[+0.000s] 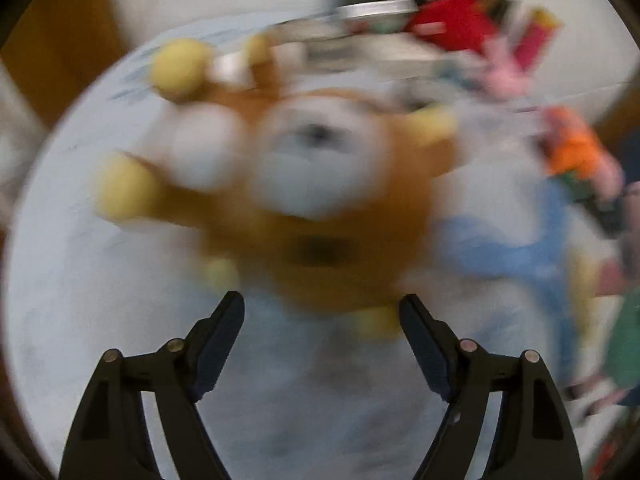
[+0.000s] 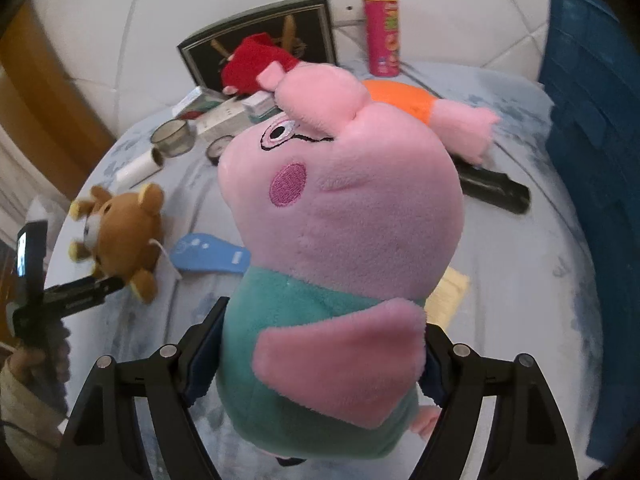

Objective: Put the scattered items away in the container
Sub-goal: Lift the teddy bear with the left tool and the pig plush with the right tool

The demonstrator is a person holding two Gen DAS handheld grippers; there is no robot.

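While my right gripper clamps the pink pig plush by its green body, both pads pressed into the fabric, my left gripper hangs with its jaws spread wide and nothing gripped between them. Just ahead of the left fingertips lies the brown teddy bear, badly blurred in the left wrist view; I cannot tell whether the tips touch it. In the right wrist view that bear lies at the left side of the pale blue marbled table, with the left gripper's dark fingers reaching it from the left edge. A light blue flat piece lies just beside the bear. Behind the pig I see a second pig plush in orange, a black bar-shaped object, a pink snack tube standing upright, a dark framed box, a red plush and a small glass cup. Along the right edge stands the blue container, well apart from the bear.
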